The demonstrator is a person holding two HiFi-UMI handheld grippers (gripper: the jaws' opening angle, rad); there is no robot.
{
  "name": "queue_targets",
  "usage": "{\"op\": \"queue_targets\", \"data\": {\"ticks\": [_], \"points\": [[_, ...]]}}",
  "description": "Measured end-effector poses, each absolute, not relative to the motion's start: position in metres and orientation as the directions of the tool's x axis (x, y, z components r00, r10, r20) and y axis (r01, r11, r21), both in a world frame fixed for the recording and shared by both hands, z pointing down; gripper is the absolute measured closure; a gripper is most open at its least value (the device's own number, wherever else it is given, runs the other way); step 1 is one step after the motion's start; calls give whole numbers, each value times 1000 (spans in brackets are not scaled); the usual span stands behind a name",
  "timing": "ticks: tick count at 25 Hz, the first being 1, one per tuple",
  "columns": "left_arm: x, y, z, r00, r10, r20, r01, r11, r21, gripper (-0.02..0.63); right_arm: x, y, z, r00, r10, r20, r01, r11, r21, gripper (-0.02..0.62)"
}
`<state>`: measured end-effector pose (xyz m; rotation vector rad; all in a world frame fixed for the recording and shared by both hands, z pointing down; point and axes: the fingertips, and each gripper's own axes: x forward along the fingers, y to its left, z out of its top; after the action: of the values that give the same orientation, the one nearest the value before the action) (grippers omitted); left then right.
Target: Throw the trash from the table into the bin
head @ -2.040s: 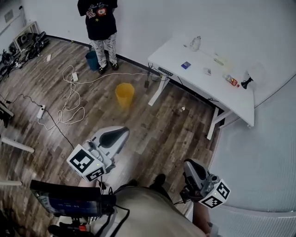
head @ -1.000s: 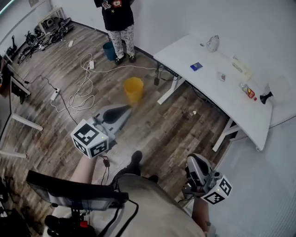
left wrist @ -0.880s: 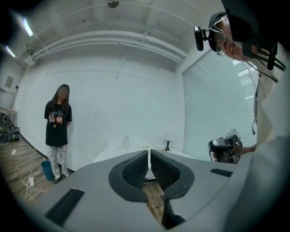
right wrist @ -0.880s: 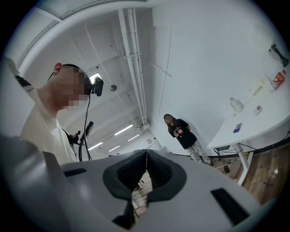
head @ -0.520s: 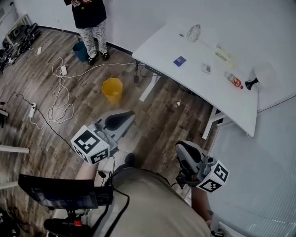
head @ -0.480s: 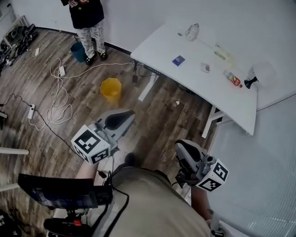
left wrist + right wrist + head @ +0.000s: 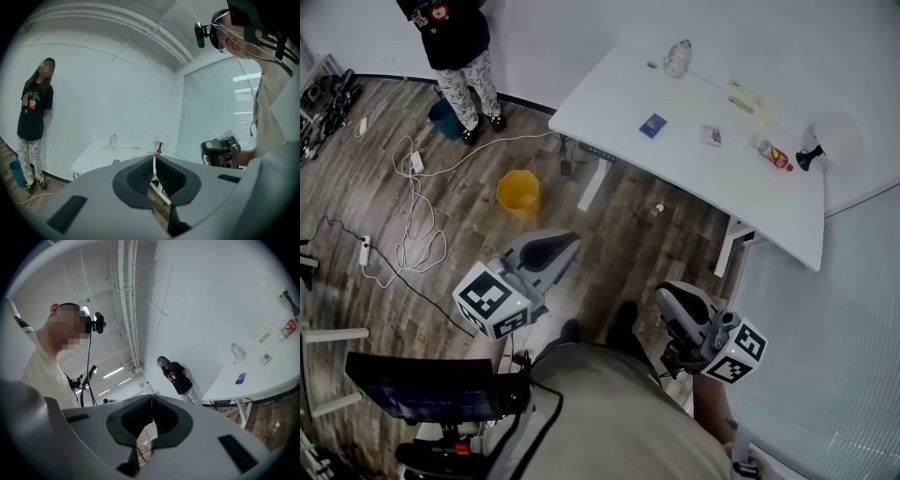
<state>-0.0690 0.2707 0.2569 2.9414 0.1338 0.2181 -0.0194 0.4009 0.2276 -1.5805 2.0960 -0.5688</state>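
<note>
The white table (image 7: 694, 173) stands at the top of the head view. On it lie a clear plastic bottle (image 7: 677, 58), a blue card (image 7: 652, 125), a small packet (image 7: 712, 135), a pale wrapper (image 7: 748, 97) and a red can (image 7: 773, 157). A yellow bin (image 7: 518, 193) stands on the floor left of the table. My left gripper (image 7: 558, 246) is shut and empty, well short of the table. My right gripper (image 7: 670, 298) is also shut and empty, low near my body. In the left gripper view the jaws (image 7: 153, 161) meet, with the table (image 7: 93, 157) beyond.
A person (image 7: 455, 37) stands by the wall at top left beside a blue bucket (image 7: 442, 117). White cables (image 7: 417, 216) snake over the wooden floor. A small white scrap (image 7: 657, 208) lies under the table. A black stand (image 7: 811, 156) sits at the table's right end.
The head view has swung: the table now lies nearer the middle and the yellow bin further left. Both grippers have shifted slightly and stay shut and empty.
</note>
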Motion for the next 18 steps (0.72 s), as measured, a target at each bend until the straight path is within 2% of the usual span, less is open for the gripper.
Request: {"op": "queue_targets", "data": {"ticks": [11, 18], "points": [[64, 280, 235, 988, 33, 153, 14, -992, 125, 580, 117, 408, 229, -306, -934, -185, -713, 354, -605, 578], [102, 271, 226, 981, -77, 181, -97, -990, 104, 580, 172, 404, 231, -377, -905, -196, -652, 409, -638, 578]]}}
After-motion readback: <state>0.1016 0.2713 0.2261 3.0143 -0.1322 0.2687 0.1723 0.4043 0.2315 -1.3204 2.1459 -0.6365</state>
